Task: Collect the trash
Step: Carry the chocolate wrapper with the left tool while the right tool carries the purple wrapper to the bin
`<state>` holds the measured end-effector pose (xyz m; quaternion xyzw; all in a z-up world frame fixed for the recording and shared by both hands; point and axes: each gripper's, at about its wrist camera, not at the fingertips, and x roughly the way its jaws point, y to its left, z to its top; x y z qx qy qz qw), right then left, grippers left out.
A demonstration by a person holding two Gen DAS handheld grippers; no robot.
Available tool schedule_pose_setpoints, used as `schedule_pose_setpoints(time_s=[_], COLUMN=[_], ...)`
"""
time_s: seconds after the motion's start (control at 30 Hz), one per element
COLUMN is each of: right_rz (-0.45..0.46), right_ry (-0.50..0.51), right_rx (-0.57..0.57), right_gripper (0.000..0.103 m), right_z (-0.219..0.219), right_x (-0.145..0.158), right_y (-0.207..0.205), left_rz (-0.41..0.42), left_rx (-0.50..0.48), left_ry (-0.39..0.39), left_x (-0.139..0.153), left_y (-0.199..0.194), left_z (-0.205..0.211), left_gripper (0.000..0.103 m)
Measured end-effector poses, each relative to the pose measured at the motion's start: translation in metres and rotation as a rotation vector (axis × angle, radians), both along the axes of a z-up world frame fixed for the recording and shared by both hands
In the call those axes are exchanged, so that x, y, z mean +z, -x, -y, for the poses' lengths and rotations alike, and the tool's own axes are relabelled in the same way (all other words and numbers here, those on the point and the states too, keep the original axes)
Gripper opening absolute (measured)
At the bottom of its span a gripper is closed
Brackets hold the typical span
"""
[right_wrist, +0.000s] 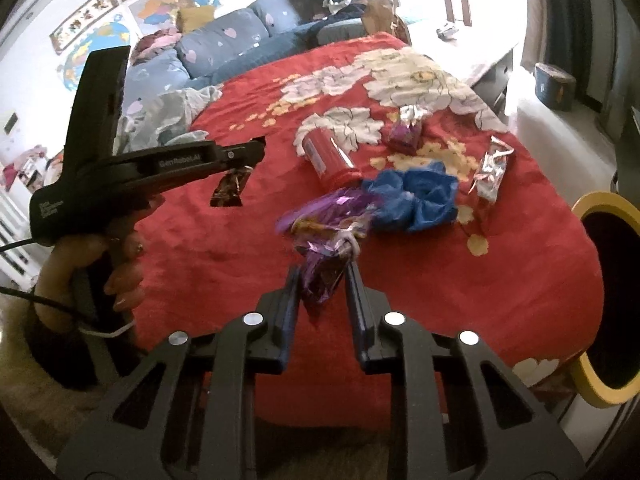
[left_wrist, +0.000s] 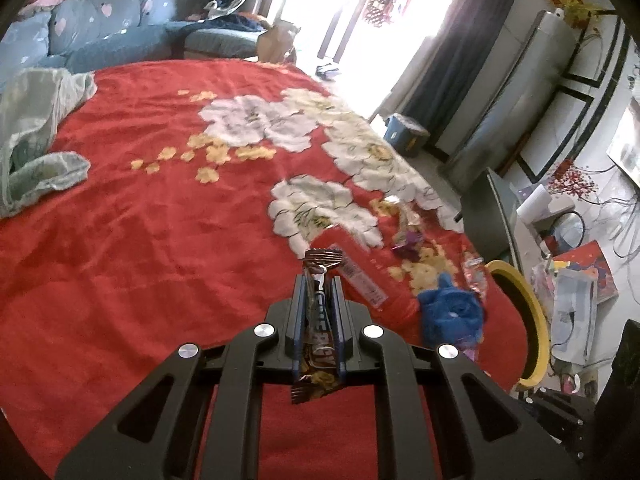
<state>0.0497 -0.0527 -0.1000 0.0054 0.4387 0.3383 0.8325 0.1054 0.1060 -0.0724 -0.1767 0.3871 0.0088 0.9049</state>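
My left gripper (left_wrist: 318, 280) is shut on a brown snack-bar wrapper (left_wrist: 318, 332), held above the red flowered blanket (left_wrist: 140, 240). The right wrist view shows that gripper (right_wrist: 256, 148) from the side in a person's hand (right_wrist: 100, 264), with the wrapper (right_wrist: 230, 190) hanging from it. My right gripper (right_wrist: 324, 270) is shut on a crumpled purple foil wrapper (right_wrist: 320, 280). On the blanket (right_wrist: 480, 280) beyond lie a blue plastic bag (right_wrist: 416, 196), a clear bottle (right_wrist: 328, 156), another purple wrapper (right_wrist: 404, 132) and a silver wrapper (right_wrist: 490, 172). A yellow-rimmed bin (right_wrist: 600, 200) stands at the right edge.
A grey-green cloth (left_wrist: 36, 136) lies at the blanket's left side. A blue sofa (left_wrist: 100, 28) stands behind it. On the floor to the right are a blue bucket (left_wrist: 406, 134), cables and loose papers (left_wrist: 576, 280). The bin's rim (left_wrist: 524, 300) adjoins the blanket's right edge.
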Motion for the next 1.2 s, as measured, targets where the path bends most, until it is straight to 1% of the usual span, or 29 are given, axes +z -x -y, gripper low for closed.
schedule_pose_setpoints(time_s=[0.5,0.73,1.2], right_rz=[0.054,0.079,0.109], right_ry=[-0.039,-0.061,-0.084], right_rx=[-0.065,-0.116,-0.229], right_gripper=[0.016,0.016,0.016], right_z=[0.028,0.049,0.093], right_x=[0.023,0.034,0.043], right_y=[-0.012,-0.019,-0.034], left_rz=[0.079,0.093,0.119], left_rx=[-0.101,-0.156,-0.267], left_ry=[-0.018,-0.039,-0.083], left_x=[0.032,0.039,0.047], left_y=[0.009,0.009,0.008], left_z=[0.036,0.057,0.107], left_gripper=[0.012,0.012,0.012])
